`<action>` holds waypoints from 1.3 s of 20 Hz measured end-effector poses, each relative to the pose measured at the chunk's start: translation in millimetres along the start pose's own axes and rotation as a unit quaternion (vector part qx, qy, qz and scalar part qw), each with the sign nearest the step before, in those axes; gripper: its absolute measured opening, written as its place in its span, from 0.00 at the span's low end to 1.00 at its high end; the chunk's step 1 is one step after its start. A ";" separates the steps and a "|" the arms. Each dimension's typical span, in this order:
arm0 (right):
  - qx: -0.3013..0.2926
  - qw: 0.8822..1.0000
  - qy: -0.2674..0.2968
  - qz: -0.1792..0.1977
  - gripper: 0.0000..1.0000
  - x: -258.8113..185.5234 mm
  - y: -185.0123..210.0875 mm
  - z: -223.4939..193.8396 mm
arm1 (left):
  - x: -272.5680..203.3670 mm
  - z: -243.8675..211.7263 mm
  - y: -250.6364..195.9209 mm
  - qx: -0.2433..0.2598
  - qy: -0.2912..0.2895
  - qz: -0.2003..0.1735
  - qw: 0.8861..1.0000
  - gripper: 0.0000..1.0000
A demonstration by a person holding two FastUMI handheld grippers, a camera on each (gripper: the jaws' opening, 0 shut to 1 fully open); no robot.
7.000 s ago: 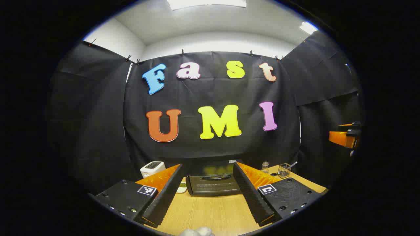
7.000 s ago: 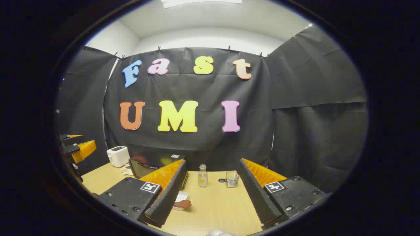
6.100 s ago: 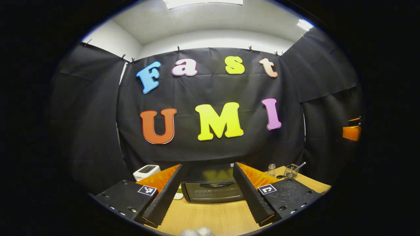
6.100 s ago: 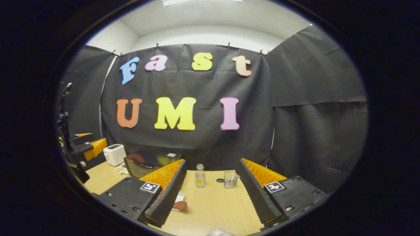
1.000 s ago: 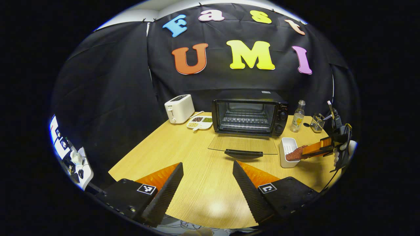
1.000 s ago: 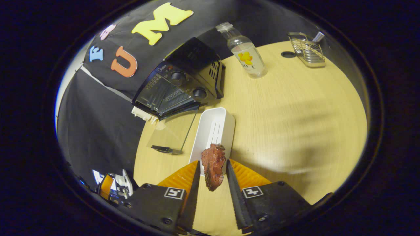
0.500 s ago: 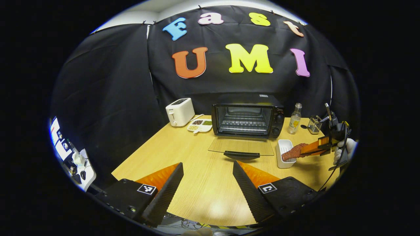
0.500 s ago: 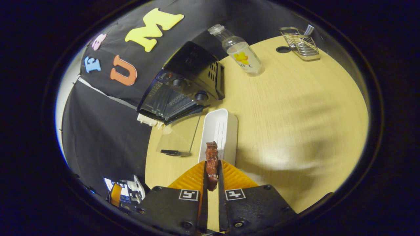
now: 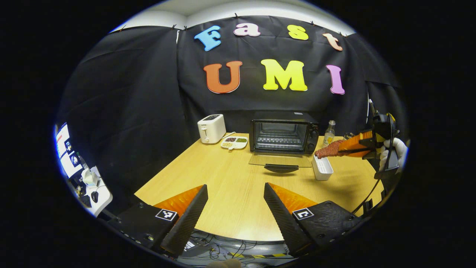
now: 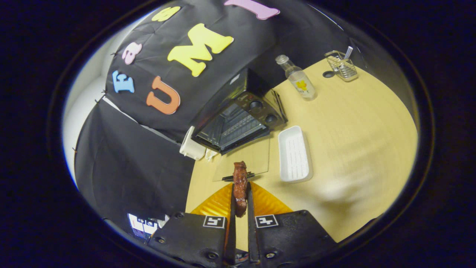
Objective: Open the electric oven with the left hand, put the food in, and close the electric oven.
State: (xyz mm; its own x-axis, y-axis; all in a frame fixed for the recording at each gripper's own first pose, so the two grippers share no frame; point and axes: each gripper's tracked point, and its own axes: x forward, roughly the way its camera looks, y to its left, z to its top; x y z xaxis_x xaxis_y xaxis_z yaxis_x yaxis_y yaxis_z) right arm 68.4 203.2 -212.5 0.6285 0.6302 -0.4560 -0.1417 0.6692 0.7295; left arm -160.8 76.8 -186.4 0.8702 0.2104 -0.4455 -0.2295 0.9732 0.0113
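The right gripper [image 10: 240, 201] clamps a reddish-brown, rough-surfaced meat piece [image 10: 240, 182]; the left gripper [image 9: 235, 208] gapes wide, empty; the electric oven [image 9: 284, 132] door lies open.

Contents of the divided dish [image 9: 234, 142] beside the toaster [image 9: 211, 128]: indistinct.

Wooden table [image 9: 223, 186] carries oven [image 9: 284, 131], toaster [image 9: 211, 128], tray [image 9: 322, 168]

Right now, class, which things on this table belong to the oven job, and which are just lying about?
Job: electric oven, its open glass door, the food in the right tool, white tray.

Lying about: toaster, snack dish, bottle, wire basket.
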 end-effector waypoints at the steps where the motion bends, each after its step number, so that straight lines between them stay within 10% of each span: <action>1: 0.001 1.000 -0.009 0.002 0.16 3.3 15.8 -8.7 | -9.0 -4.3 8.4 0.005 0.001 -0.003 1.000 0.96; 9: 0.047 0.996 -0.080 0.006 0.16 67.5 94.6 -28.7 | -51.7 -19.7 60.1 0.014 0.001 0.003 1.000 0.97; 26: 0.177 0.960 -0.214 -0.036 0.16 240.7 61.0 82.0 | -23.8 13.9 120.0 0.017 0.035 0.084 0.996 0.96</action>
State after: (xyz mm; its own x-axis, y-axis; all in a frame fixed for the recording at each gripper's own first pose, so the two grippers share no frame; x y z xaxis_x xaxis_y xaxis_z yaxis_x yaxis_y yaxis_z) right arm 273.7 363.3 -236.0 0.8939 0.3176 -0.3163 0.1353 0.4817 0.8658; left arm -203.0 189.8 -161.9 0.7881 0.3645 -0.4960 -0.3534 0.9277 0.1203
